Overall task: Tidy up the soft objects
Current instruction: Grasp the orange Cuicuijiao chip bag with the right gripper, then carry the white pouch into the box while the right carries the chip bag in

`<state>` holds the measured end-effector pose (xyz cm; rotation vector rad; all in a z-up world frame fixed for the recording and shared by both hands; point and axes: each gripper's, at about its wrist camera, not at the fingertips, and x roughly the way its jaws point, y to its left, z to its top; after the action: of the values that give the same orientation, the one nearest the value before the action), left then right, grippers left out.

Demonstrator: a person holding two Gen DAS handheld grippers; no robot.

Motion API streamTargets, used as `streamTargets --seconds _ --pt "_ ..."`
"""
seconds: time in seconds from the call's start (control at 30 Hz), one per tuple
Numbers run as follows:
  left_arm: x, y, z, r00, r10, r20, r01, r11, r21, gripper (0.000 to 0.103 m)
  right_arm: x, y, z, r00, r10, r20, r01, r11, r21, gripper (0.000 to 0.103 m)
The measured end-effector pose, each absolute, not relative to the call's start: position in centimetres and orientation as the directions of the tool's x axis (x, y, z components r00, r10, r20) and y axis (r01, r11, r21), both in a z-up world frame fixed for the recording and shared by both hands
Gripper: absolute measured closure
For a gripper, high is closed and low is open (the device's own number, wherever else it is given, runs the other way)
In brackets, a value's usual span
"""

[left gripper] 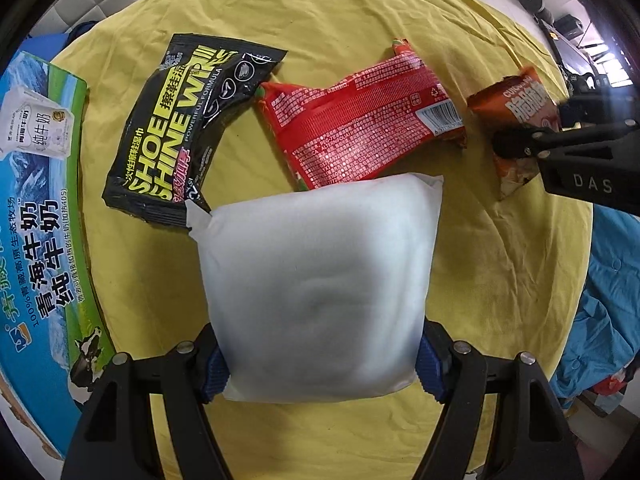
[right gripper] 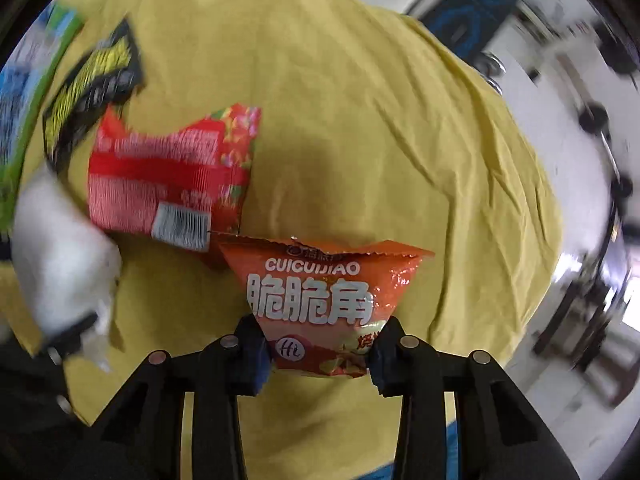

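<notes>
The white pillow pack (left gripper: 316, 280) is pinched by the left gripper (left gripper: 320, 364) above the yellow cloth's (left gripper: 340, 20) near edge. The orange snack bag (right gripper: 320, 300), at the right edge, is clamped low by the right gripper (right gripper: 320, 352), presumably for sorting.

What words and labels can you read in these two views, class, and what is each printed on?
"SHOE SHINE WIPES", "POWERFUL FORMULA": black foil wipes packet.
"CUICUIJIAO", "脆脆角": orange triangular snack bag.
"DAS": right gripper.
"纯牛奶": blue-green milk carton box.
Red foil packet: print too small.
</notes>
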<state>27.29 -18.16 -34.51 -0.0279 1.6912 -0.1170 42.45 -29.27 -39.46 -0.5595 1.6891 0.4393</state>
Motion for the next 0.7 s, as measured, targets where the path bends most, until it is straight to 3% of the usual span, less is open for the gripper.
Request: streamTargets --seconds 0.17,0.4,0.7 --pt "26.5 -18.3 -34.3 -0.112 -0.062 -0.992 0.079 0.994 -0.071 0.031 42.1 -33.1 -38.8 -0.22 -0.084 -0.972 -0.32 0.947 -0.01 0.063" --pt "22.8 -18.7 -33.4 -0.086 -0.013 -0.996 0.167 0.986 -0.027 0.031 34.8 -36.9 -38.2 -0.286 0.068 -0.956 -0.019 0.997 0.077 0.063" --pt "19.0 -18.6 -35.3 -0.118 0.006 -0.993 0.2 0.98 -0.018 0.03 28.9 -38.0 -38.2 -0.19 0.069 -0.979 0.151 0.988 0.041 0.058"
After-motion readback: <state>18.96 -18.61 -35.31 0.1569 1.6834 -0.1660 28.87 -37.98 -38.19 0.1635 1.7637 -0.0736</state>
